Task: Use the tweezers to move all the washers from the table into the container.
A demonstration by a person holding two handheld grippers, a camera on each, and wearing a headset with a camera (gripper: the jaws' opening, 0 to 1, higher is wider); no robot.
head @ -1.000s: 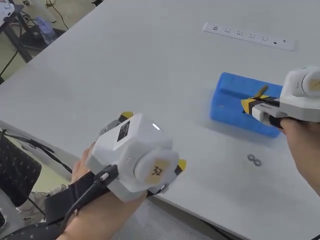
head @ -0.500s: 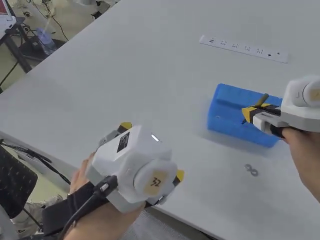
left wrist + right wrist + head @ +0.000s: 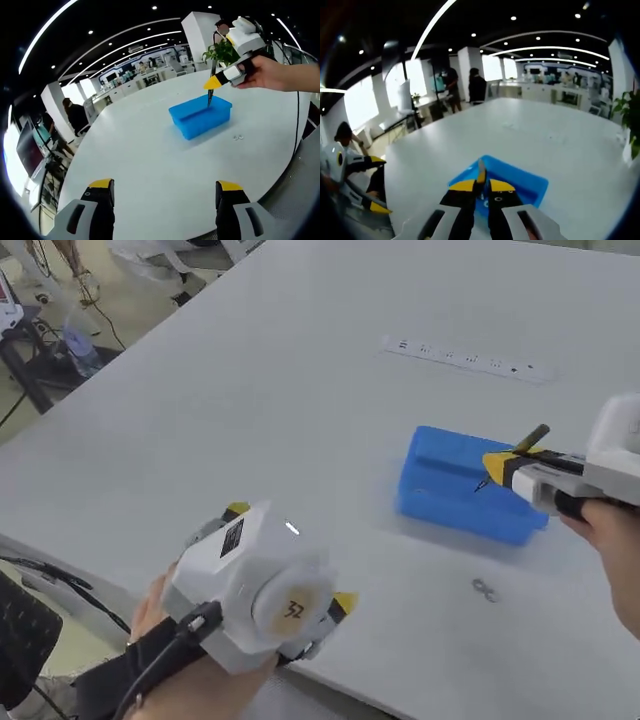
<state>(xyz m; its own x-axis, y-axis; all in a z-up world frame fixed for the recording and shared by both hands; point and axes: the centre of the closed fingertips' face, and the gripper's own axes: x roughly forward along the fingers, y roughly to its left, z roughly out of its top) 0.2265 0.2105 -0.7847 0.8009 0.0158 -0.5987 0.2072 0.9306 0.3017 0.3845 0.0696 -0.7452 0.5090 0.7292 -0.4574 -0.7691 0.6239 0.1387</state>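
A blue container [image 3: 455, 502] stands on the white table, and two small washers [image 3: 484, 589] lie just in front of it. My right gripper [image 3: 497, 466] is shut on dark tweezers [image 3: 530, 437]. The tweezers point down over the container's open top, as the left gripper view also shows for tweezers [image 3: 209, 98] and container [image 3: 200, 117]. In the right gripper view the tweezers [image 3: 481, 172] stick out between the closed jaws above the container [image 3: 522, 187]. My left gripper [image 3: 291, 555] hovers at the table's near edge, open and holding nothing [image 3: 165, 185]. The washers [image 3: 238, 136] lie right of the container there.
A white power strip [image 3: 465, 358] lies at the far side of the table. The table's near edge [image 3: 120, 585] runs just under my left gripper. A plant [image 3: 222, 50] and people stand beyond the table.
The head camera has shifted, so the container and washers sit lower and further left in the picture. The right gripper stays over the container with the tweezers. The left gripper stays at the near edge.
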